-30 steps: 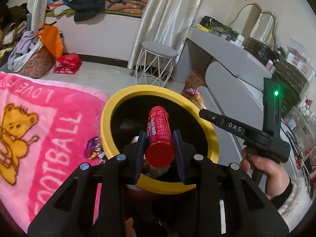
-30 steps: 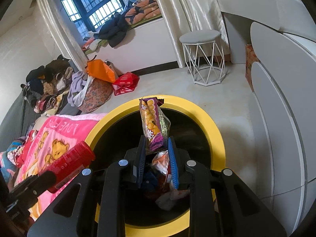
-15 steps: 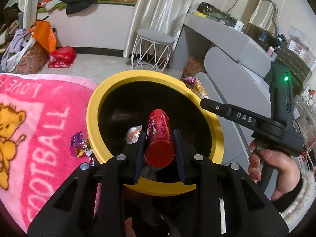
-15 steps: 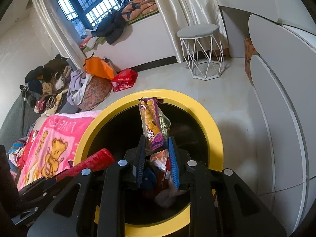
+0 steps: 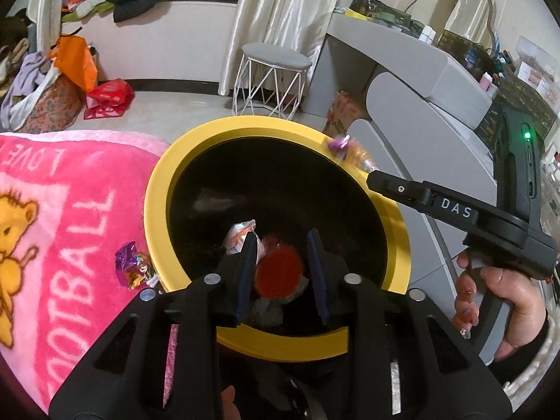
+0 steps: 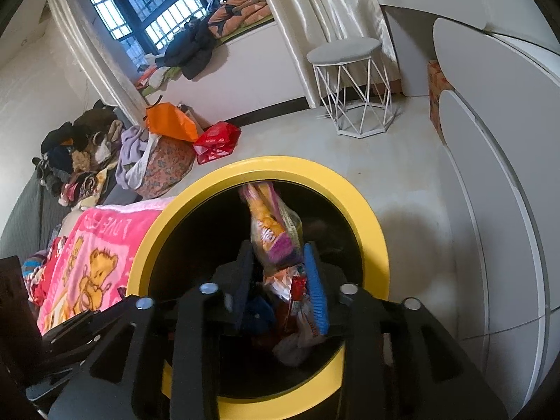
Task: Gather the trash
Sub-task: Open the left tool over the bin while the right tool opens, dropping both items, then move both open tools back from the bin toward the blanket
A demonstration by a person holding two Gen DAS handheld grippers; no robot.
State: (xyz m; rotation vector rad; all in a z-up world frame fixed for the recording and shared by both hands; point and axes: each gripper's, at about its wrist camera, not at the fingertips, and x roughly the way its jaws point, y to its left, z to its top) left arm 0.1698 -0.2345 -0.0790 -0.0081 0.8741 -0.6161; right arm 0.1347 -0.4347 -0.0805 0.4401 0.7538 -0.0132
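A black bin with a yellow rim (image 5: pixel 157 189) (image 6: pixel 367 210) stands below both grippers. My left gripper (image 5: pixel 281 245) is open over it; the red can (image 5: pixel 279 272) is free between the jaws, dropping into the bin onto other trash. My right gripper (image 6: pixel 276 259) is open over the bin; the purple and orange snack bag (image 6: pixel 274 231) is blurred and slipping down between its fingers. The snack bag's top shows at the far rim in the left wrist view (image 5: pixel 344 148). A small shiny wrapper (image 5: pixel 134 269) lies on the pink blanket beside the bin.
A pink blanket (image 5: pixel 52 231) covers the bed left of the bin. A grey dresser (image 5: pixel 430 105) stands close on the right. A white wire stool (image 5: pixel 269 80), an orange bag (image 5: pixel 75 63), a red bag (image 5: pixel 110 99) and a clothes pile stand on the floor beyond.
Both grippers have opened. The red can has left the left jaws and dropped into the bin. The snack bag has begun to fall from the right jaws.
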